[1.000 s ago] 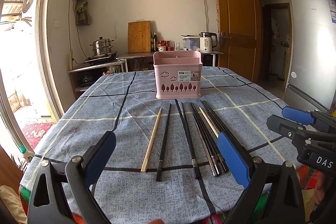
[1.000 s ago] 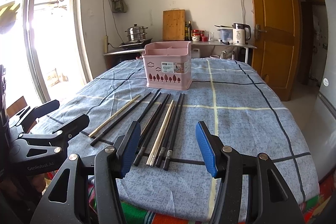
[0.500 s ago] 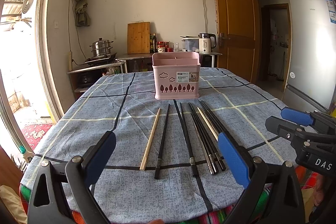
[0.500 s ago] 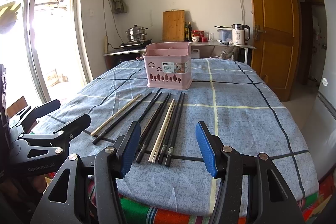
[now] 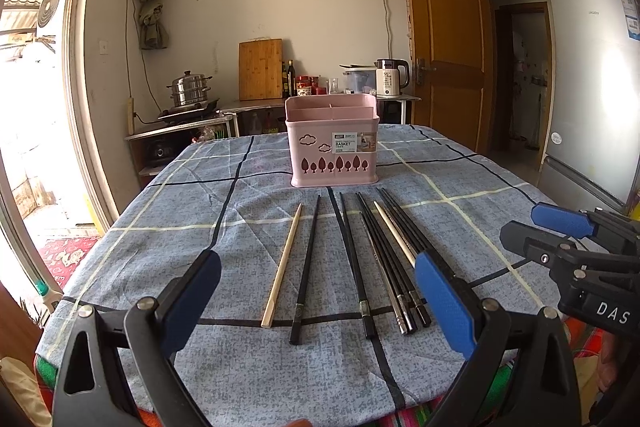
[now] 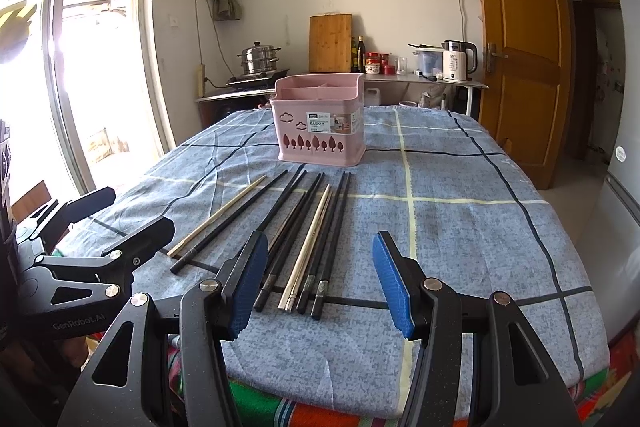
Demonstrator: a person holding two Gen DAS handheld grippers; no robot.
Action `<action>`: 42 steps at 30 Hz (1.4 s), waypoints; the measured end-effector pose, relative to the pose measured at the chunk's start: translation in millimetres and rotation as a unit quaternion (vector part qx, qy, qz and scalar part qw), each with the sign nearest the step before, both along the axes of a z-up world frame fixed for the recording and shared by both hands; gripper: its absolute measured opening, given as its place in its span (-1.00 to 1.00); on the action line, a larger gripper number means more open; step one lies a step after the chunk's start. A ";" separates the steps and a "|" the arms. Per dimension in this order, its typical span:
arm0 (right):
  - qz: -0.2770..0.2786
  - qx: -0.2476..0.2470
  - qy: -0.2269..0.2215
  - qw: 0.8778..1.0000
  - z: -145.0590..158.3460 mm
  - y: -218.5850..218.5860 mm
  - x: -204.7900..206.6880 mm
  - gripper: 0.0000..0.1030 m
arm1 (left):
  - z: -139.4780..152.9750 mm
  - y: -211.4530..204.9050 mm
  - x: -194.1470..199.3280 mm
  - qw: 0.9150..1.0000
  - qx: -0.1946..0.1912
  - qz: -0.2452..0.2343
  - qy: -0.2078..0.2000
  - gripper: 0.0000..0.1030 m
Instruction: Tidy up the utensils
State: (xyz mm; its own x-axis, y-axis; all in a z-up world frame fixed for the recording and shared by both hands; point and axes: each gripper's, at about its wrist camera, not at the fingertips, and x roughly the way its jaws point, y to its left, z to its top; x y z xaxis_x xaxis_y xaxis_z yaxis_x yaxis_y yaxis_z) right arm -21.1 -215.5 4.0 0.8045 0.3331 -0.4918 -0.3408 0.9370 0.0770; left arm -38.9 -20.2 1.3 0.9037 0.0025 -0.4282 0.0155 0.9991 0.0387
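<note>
A pink utensil basket [image 5: 333, 142] with divided compartments stands upright mid-table; it also shows in the right wrist view [image 6: 320, 125]. Several chopsticks lie in front of it: a pale wooden one [image 5: 282, 265] at the left, a single black one [image 5: 306, 267], and a bundle of black and light ones [image 5: 390, 257], also seen in the right wrist view [image 6: 308, 239]. My left gripper [image 5: 318, 303] is open and empty above the chopsticks' near ends. My right gripper [image 6: 318, 287] is open and empty over the bundle's near ends.
The table wears a blue checked cloth [image 5: 208, 227] with its front edge near both grippers. A counter with a steamer pot [image 5: 190, 91], cutting board [image 5: 260, 69] and kettle [image 5: 390, 77] stands behind. A fridge [image 5: 592, 87] is right, a door [image 6: 516, 39] beyond.
Both grippers have pulled back slightly and risen a little, so the chopsticks and basket sit a bit farther away. Nothing on the table moved; both stay open.
</note>
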 end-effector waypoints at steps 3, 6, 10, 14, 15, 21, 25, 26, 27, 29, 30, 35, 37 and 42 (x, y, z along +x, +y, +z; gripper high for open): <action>0.000 -0.001 0.000 1.000 -0.5 0.3 0.5 0.07 | 0.1 0.2 0.8 1.000 -0.001 0.000 0.000 0.93; 0.001 -0.002 0.001 1.000 -1.4 1.9 0.9 0.07 | 0.1 1.3 0.6 1.000 -0.002 0.002 0.000 0.93; 0.003 -0.005 0.002 1.000 -1.9 4.7 2.1 0.07 | -0.3 2.6 0.0 1.000 -0.002 0.003 0.000 0.93; 0.005 -0.008 0.004 1.000 -1.9 7.7 2.8 0.07 | -0.9 5.1 0.8 1.000 -0.004 0.001 0.003 0.93; 0.005 -0.009 0.004 1.000 -2.0 8.3 3.2 0.07 | -1.2 5.7 1.1 1.000 -0.004 0.000 0.004 0.93; 0.006 -0.013 0.008 1.000 -2.8 12.4 8.2 0.07 | -2.2 11.4 8.7 1.000 -0.005 -0.003 0.011 0.93; 0.011 -0.018 0.015 1.000 -2.6 18.1 19.6 0.07 | -1.0 21.5 26.9 1.000 -0.008 -0.008 0.024 0.93; 0.013 -0.020 0.017 1.000 -2.2 19.7 23.9 0.07 | -0.6 24.5 33.1 1.000 -0.009 -0.007 0.029 0.93; 0.014 -0.022 0.020 0.999 -2.0 21.5 28.9 0.07 | -0.6 28.6 42.0 0.999 -0.008 -0.002 0.036 0.93; 0.016 -0.021 0.027 0.999 -0.8 25.0 40.8 0.07 | -1.4 36.2 59.1 0.999 -0.007 0.001 0.052 0.91; 0.018 -0.020 0.029 0.999 -0.1 26.6 46.9 0.07 | -3.2 40.2 69.4 0.998 -0.005 0.003 0.062 0.89; 0.030 -0.018 0.051 0.998 0.6 36.2 82.1 0.07 | -17.0 56.0 121.5 0.991 -0.016 -0.022 0.129 0.67; 0.033 -0.014 0.066 0.997 -1.3 39.6 97.6 -0.07 | -23.5 58.9 140.5 0.988 -0.013 -0.028 0.151 0.61; 0.041 -0.020 0.102 0.994 -11.0 48.0 137.8 -0.43 | -35.9 64.5 177.8 0.981 -0.024 -0.038 0.188 0.51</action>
